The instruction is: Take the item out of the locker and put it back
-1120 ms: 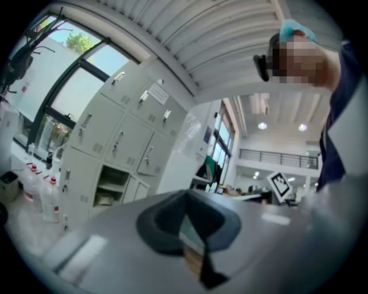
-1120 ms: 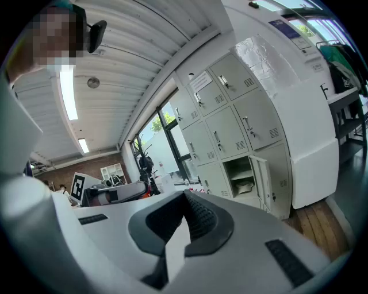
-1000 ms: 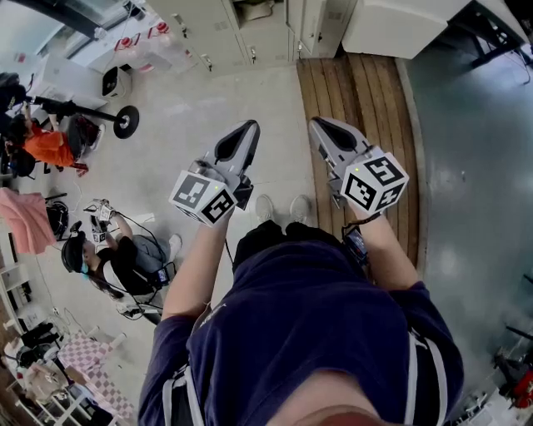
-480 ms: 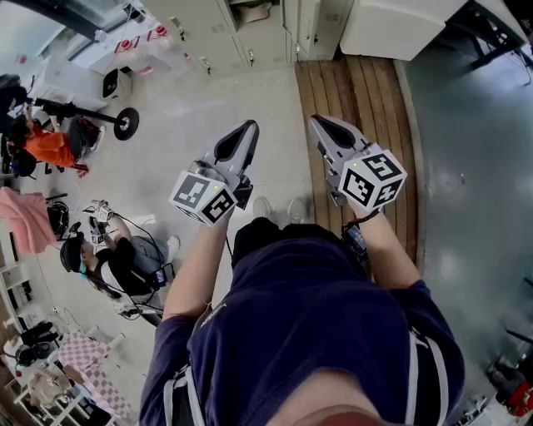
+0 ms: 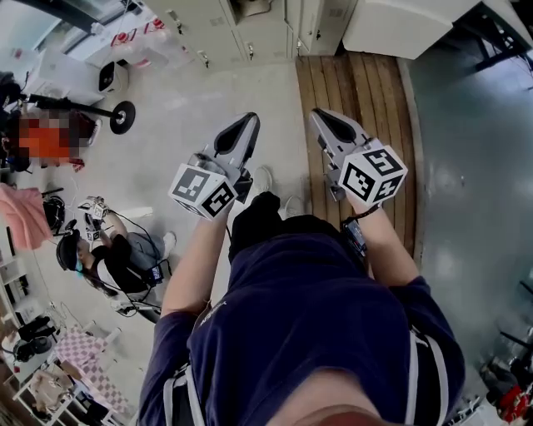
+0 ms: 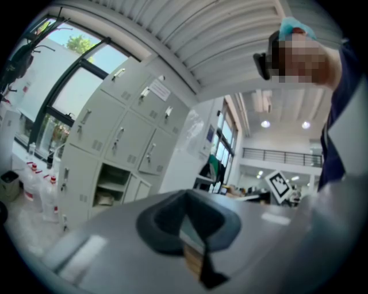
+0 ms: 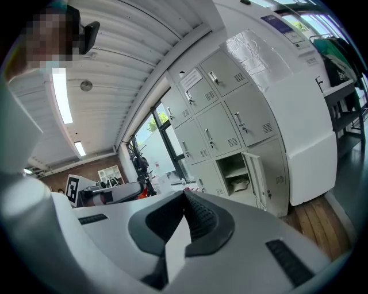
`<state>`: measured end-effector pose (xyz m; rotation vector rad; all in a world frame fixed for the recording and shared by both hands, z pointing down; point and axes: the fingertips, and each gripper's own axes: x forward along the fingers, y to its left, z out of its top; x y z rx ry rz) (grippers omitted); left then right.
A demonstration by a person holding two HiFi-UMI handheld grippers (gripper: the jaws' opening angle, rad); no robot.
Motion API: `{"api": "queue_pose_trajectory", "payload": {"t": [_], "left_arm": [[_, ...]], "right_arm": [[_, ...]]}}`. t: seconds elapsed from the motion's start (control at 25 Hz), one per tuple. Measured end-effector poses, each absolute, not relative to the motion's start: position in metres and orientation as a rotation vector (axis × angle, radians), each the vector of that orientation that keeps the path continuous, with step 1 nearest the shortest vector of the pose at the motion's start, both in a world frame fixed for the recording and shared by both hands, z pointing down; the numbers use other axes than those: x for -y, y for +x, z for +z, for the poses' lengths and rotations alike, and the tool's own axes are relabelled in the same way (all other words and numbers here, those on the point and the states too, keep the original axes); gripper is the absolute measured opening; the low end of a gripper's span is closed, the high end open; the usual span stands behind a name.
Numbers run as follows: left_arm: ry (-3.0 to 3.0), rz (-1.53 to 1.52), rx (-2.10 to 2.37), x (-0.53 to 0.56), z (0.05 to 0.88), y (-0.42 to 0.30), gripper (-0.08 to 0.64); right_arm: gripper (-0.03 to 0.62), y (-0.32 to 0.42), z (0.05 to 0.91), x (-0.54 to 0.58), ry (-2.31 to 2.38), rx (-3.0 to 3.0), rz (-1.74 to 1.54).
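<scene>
The grey lockers [image 5: 250, 33] stand ahead at the top of the head view, one compartment with its door open. In the left gripper view that open compartment [image 6: 109, 186] holds a pale item [image 6: 104, 199] on its lower shelf. The right gripper view shows the same open compartment [image 7: 237, 172] with the item [image 7: 240, 185] and the door [image 7: 257, 179] swung out. My left gripper [image 5: 250, 125] [image 6: 185, 195] is shut and empty, held level toward the lockers. My right gripper [image 5: 319, 115] [image 7: 185, 194] is shut and empty beside it. Both are well short of the lockers.
A wooden floor strip [image 5: 358, 91] runs toward the lockers under my right gripper. A white cabinet [image 5: 400, 25] stands right of them. At the left, a person sits on the floor [image 5: 125, 258] among cables, and a wheeled cart [image 5: 121, 116] stands further on.
One foot has stepped forward toward the lockers and both grippers have shifted slightly with the body. Both stay shut and empty.
</scene>
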<state>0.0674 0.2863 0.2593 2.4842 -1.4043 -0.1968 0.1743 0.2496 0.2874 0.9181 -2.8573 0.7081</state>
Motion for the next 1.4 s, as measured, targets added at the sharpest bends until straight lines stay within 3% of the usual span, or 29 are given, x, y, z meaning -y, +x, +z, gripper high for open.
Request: {"api": "queue_pose_trajectory", "payload": {"t": [1.4], "left_arm": [[2.402, -0.160, 1.271, -0.049, 0.333, -0.102, 0.003]], "right_arm": [[-0.002, 0.007, 0.352, -0.015, 1.001, 2.716, 0.792]]}}
